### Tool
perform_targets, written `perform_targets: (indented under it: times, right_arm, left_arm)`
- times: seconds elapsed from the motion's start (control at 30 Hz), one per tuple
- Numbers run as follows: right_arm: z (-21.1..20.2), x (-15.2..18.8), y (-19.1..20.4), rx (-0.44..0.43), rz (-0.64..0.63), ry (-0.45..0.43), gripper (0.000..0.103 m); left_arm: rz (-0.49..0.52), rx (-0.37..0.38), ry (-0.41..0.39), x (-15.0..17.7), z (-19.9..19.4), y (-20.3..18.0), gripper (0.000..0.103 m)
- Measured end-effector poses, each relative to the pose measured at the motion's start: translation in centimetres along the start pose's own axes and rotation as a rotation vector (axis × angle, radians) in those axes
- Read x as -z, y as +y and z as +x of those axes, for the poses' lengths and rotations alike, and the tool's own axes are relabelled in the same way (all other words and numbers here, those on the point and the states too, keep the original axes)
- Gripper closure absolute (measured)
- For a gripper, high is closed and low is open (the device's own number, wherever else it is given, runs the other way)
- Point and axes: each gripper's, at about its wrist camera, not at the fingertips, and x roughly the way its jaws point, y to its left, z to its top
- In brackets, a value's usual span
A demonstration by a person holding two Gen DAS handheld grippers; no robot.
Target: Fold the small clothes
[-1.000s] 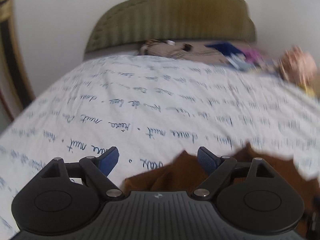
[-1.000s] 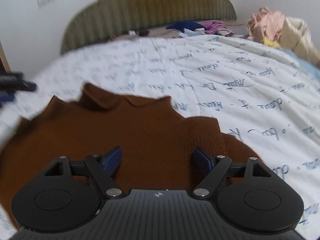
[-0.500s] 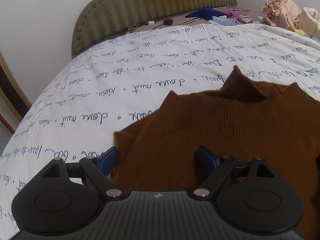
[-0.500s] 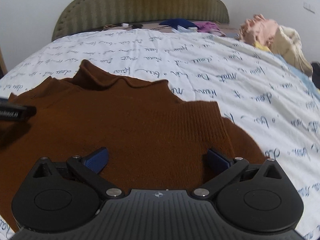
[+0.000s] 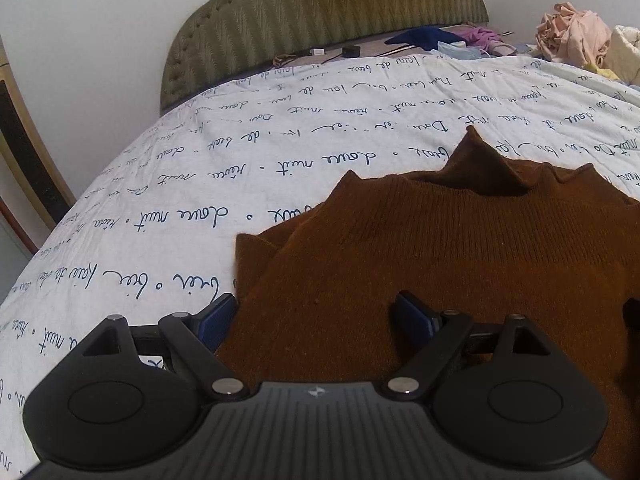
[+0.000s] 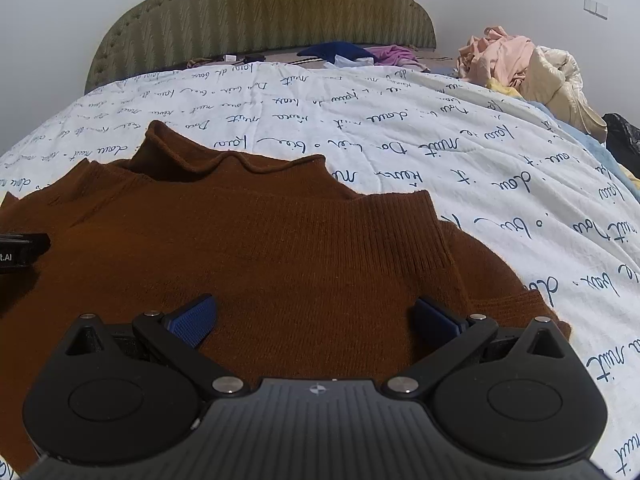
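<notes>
A brown knit sweater (image 5: 460,248) lies flat on the bed, collar away from me; it also shows in the right wrist view (image 6: 260,248). Its sleeves lie folded over the body, one cuff at the right (image 6: 400,224). My left gripper (image 5: 316,318) is open and empty, low over the sweater's left edge. My right gripper (image 6: 316,316) is open wide and empty, low over the sweater's right part. The left gripper's tip (image 6: 20,248) shows at the left edge of the right wrist view.
The bed has a white cover with blue script (image 5: 180,208) and a green padded headboard (image 5: 320,12). A pile of pink and cream clothes (image 6: 520,68) lies at the far right, dark blue and purple clothes (image 6: 352,54) by the headboard.
The left gripper has swung from the bare cover to over the sweater's left edge. The right gripper's jaws have opened wider over the sweater.
</notes>
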Motion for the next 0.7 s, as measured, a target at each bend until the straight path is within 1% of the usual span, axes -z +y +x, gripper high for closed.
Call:
perform_targets:
  times: [0.7]
  right_arm:
    - [-0.06,0.19,0.17,0.007,-0.002,-0.004,0.000]
  left_arm:
    - [0.003,-0.014,-0.002,0.47,-0.37,-0.28,0.016]
